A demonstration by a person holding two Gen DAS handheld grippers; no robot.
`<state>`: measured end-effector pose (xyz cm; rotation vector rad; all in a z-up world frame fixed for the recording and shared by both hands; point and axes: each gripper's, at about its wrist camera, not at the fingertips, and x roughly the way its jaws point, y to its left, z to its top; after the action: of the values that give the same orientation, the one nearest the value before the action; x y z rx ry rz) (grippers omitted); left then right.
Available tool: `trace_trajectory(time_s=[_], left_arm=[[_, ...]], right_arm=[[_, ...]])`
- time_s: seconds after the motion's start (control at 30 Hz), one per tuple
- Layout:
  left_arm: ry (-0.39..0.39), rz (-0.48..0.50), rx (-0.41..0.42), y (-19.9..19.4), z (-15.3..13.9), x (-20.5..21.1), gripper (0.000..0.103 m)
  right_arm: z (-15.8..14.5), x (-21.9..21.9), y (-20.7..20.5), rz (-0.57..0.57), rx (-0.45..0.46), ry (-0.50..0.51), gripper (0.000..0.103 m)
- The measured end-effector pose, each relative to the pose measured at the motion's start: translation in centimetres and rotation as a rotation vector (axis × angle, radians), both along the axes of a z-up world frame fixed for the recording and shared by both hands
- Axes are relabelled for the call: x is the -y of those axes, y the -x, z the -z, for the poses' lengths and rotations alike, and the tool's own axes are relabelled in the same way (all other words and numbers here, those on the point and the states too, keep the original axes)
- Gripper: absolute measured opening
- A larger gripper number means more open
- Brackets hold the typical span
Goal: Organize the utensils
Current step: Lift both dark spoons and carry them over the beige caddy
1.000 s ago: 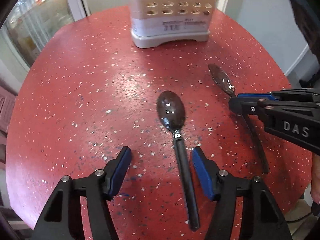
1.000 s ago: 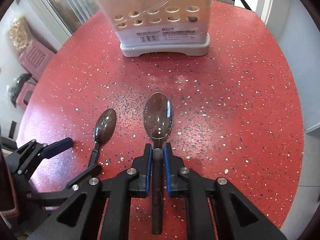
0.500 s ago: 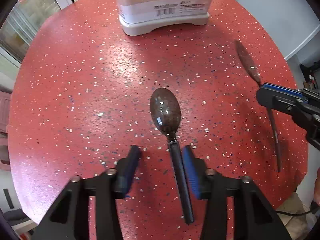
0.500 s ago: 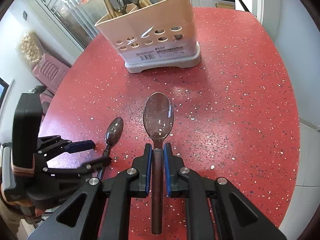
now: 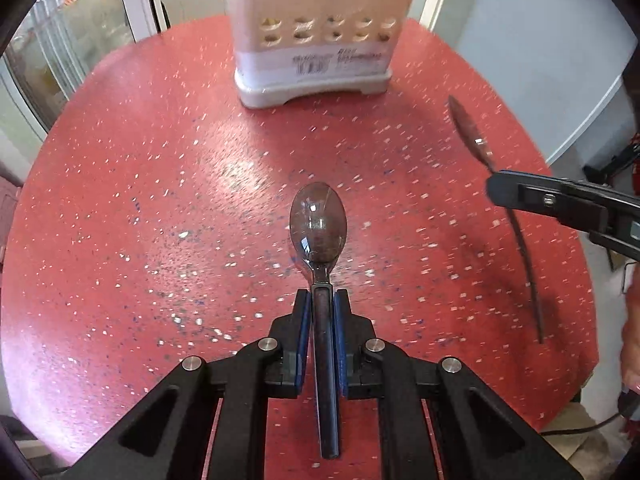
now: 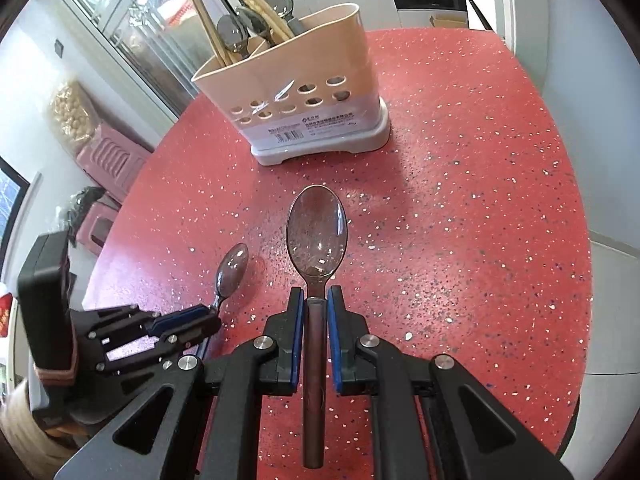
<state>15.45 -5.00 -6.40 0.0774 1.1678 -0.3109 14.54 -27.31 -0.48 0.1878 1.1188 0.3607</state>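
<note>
While both wrist cameras look across the red speckled table (image 5: 168,184), I find each of my grippers clamped on a spoon. My left gripper (image 5: 322,300) has its blue pads (image 5: 304,332) pressed against the dark handle of the left spoon (image 5: 318,224), just behind the neck; the bowl points toward the far side, concave face up. From the right wrist view that same spoon (image 6: 231,268) shows to the near left, its bowl just above or on the tabletop; I cannot tell which. My right gripper (image 6: 316,298) is likewise closed on the right spoon (image 6: 317,236), pads either side of the handle just below the neck, and the handle runs back between the fingers. In the left wrist view this spoon (image 5: 470,136) appears at the far right, edge-on and tilted, raised off the table with its shadow below, and the picture there is blurred.

At the far side stands the beige utensil holder (image 6: 296,92) on its grey base, upright, with two rows of oval holes and a printed label on the near face. It already holds several spoons (image 6: 232,36) and wooden chopsticks (image 6: 204,24), standing bowl-up in the left end. Both held spoons are well apart from the holder.
</note>
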Motion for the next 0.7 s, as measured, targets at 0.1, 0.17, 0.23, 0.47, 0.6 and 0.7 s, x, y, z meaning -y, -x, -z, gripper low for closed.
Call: trace_trajectory(time_s=[0.1, 0.17, 0.23, 0.47, 0.6, 0.7], left_arm=[[0.012, 0.006, 0.048, 1.1, -1.0, 0.4, 0.040], [0.017, 0.005, 0.075, 1.6, -1.7, 0.6, 0.040], [0.027, -0.004, 0.104, 2.1, -2.7, 0.9, 0.040], [0.020, 0.002, 0.189, 2.2, -5.4, 1.6, 0.040], [0.038, 0.006, 0.205, 1.8, -6.0, 1.6, 0.040], [0.033, 0.015, 0.225, 1.5, -6.5, 1.5, 0.040]], right_arm=[[-0.2, 0.5, 0.2, 0.009, 0.006, -0.012, 0.013], [-0.4, 0.7, 0.3, 0.014, 0.008, -0.019, 0.013], [-0.7, 1.0, 0.4, 0.016, 0.018, -0.026, 0.013], [-2.0, 1.6, 0.4, 0.021, 0.038, -0.027, 0.013], [-2.9, 1.7, 0.0, 0.024, 0.049, -0.030, 0.013], [-3.6, 1.7, -0.5, 0.026, 0.058, -0.033, 0.013]])
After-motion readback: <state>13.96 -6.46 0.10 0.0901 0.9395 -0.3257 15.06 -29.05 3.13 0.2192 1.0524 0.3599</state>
